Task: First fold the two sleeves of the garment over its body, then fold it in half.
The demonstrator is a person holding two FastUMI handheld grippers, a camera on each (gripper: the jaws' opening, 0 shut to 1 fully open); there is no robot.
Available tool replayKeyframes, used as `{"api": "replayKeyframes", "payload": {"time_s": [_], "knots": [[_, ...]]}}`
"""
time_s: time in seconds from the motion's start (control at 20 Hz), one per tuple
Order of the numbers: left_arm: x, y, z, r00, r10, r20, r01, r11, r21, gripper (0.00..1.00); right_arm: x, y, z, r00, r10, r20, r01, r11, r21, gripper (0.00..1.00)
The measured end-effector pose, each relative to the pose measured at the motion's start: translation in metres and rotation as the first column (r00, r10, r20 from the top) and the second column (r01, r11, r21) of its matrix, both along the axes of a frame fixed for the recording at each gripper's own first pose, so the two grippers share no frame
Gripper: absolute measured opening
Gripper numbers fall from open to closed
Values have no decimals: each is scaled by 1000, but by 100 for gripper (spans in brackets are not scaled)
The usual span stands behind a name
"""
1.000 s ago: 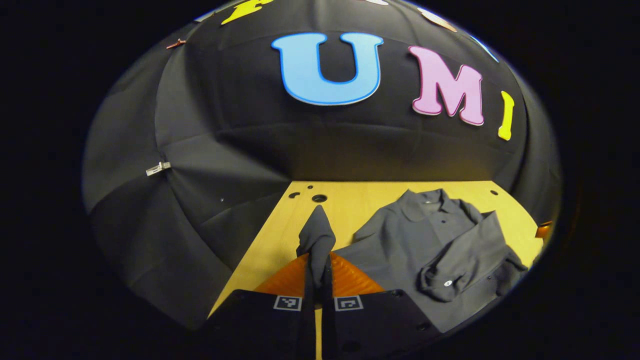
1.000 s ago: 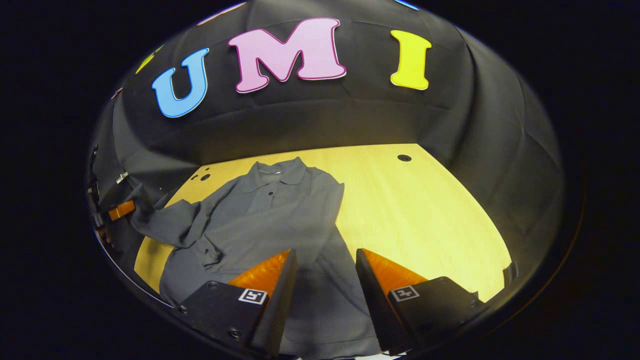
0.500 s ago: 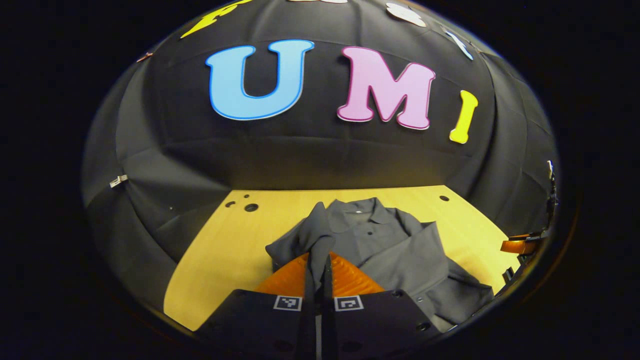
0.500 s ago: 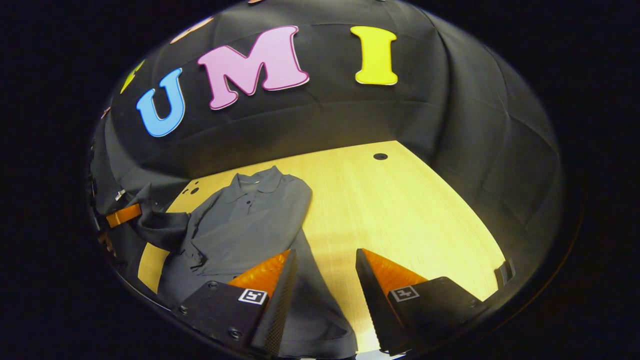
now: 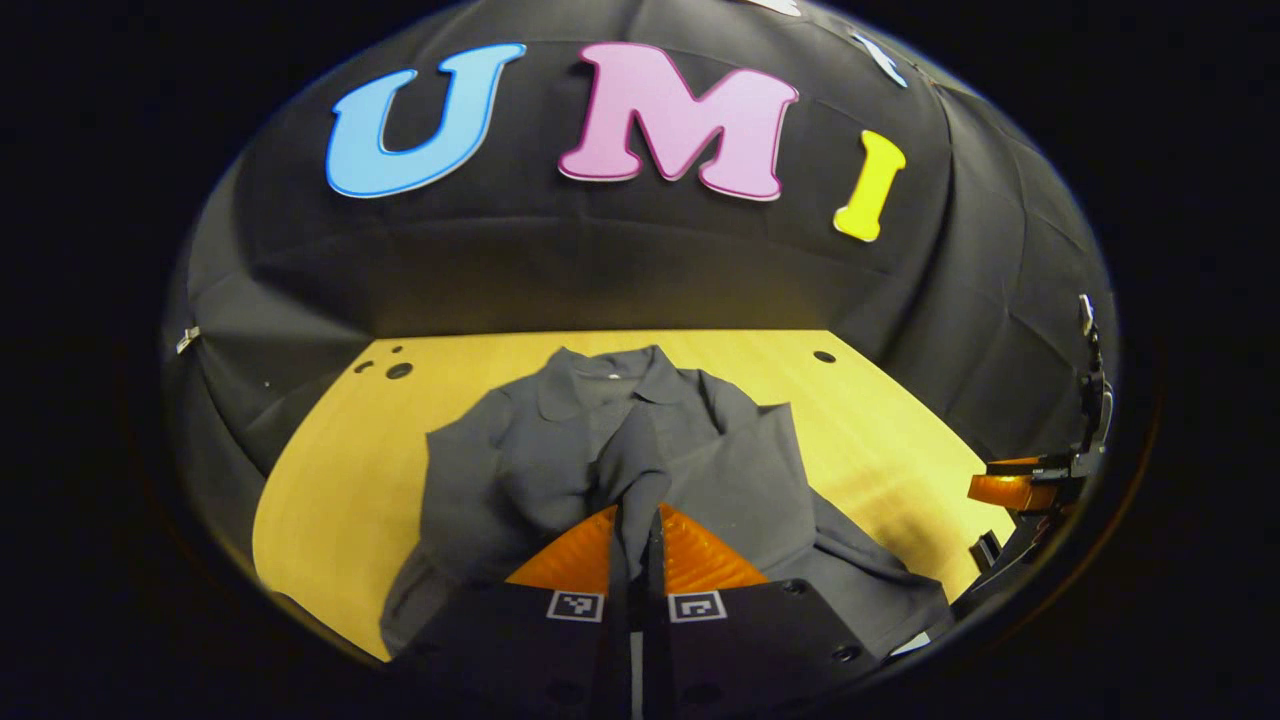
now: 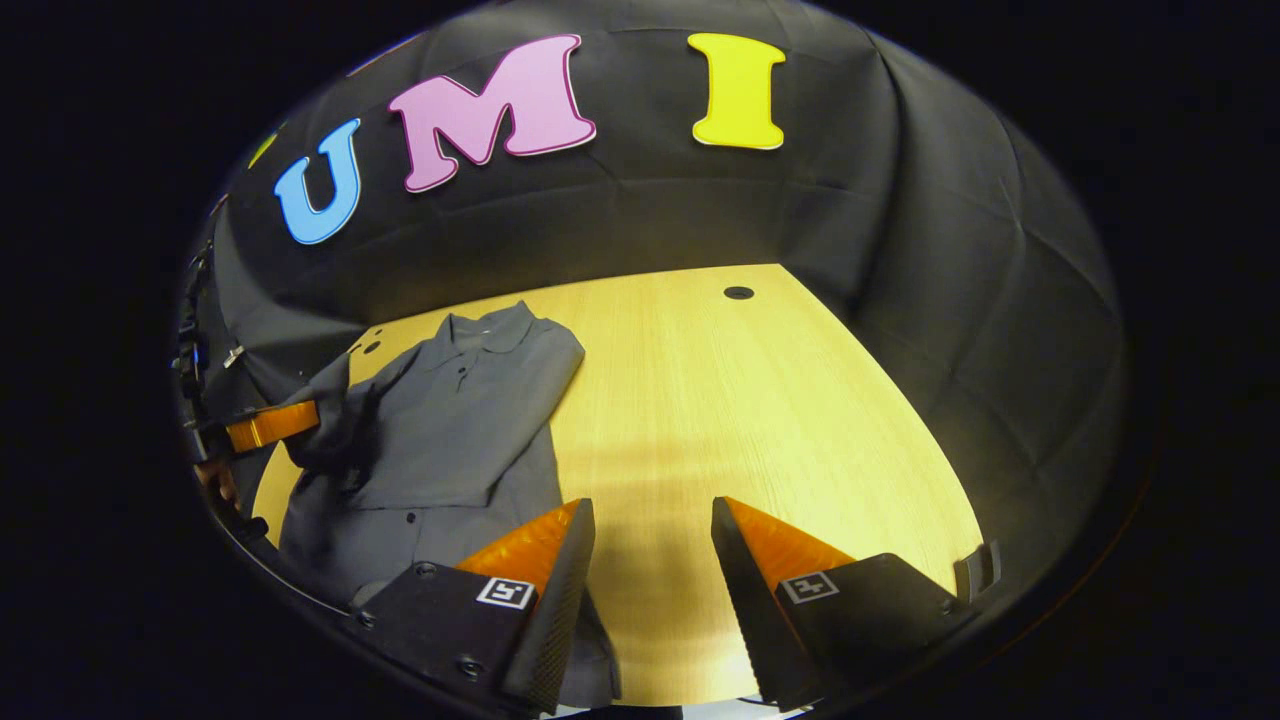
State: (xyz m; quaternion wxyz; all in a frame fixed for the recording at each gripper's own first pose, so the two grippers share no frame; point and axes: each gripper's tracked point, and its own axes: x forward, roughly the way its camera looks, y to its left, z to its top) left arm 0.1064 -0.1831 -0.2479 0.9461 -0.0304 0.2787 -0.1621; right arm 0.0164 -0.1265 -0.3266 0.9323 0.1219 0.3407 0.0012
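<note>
A grey long-sleeved shirt (image 5: 520,470) lies collar-far on the yellow table (image 5: 330,470). One sleeve (image 5: 745,480) lies folded across its body. My left gripper (image 5: 637,515) is shut on the other sleeve (image 5: 632,465), whose cloth rises from between the fingers above the shirt's chest. In the right gripper view the shirt (image 6: 450,420) lies at the left, with the left gripper (image 6: 270,425) at its far side holding the bunched sleeve. My right gripper (image 6: 650,555) hangs open over bare table (image 6: 720,400), to the right of the shirt's hem, with nothing between its fingers.
The black cloth wall closes the table's far and side edges. Small round holes (image 5: 398,371) mark the far left of the tabletop, and a single hole (image 6: 739,292) marks the far right. The right gripper (image 5: 1030,490) shows at the right edge of the left gripper view.
My left gripper has carried the sleeve from beside the shirt to over its body. The right gripper, still open, has drifted right, off the shirt and over bare table.
</note>
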Motion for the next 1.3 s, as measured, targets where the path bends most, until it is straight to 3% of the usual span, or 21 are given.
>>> {"api": "replayKeyframes", "payload": {"time_s": [0.45, 0.6, 0.7, 0.75, 0.8, 0.85, 0.9, 0.95, 1.0, 1.15, 1.3], "knots": [[-9, -53, -82, 993, -98, -70, 106, 986, 130, 12, 7, -11, -22, 996, 80, -34, -81, 996, -24, 74], [-17, -62, -90, 989, -138, -62, 145, 980, 134, 27, 7, -6, -25, 994, 105, -38, -106, 994, -19, 74], [-24, -76, -86, 982, -180, -56, 185, 979, 85, 31, 6, -2, -27, 992, 123, -41, -124, 992, -13, 74], [-30, -84, -83, 976, -208, -62, 212, 976, 56, 38, 3, 0, -28, 990, 131, -45, -131, 991, -10, 74], [-34, -90, -81, 971, -231, -64, 233, 972, 37, 53, 2, 2, -29, 990, 136, -48, -136, 991, -8, 74], [-38, -93, -78, 967, -247, -63, 249, 968, 28, 48, 0, 4, -30, 989, 141, -50, -141, 990, -4, 74], [-44, -97, -77, 961, -268, -63, 269, 963, 15, 49, -2, 7, -30, 989, 140, -51, -141, 990, 0, 74], [-51, -99, -74, 955, -288, -67, 288, 958, -3, 57, -4, 9, -29, 989, 140, -50, -140, 990, 8, 74], [-59, -101, -71, 949, -306, -69, 305, 952, -24, 56, -6, 13, -28, 989, 139, -50, -139, 990, 18, 74], [-75, -89, -56, 952, -303, -48, 303, 953, -20, 100, -19, 27, -29, 987, 150, -60, -149, 988, 35, 74], [-102, -62, -54, 957, -284, -54, 286, 958, 27, 96, -37, 38, -32, 984, 161, -78, -159, 987, 29, 77]]}}
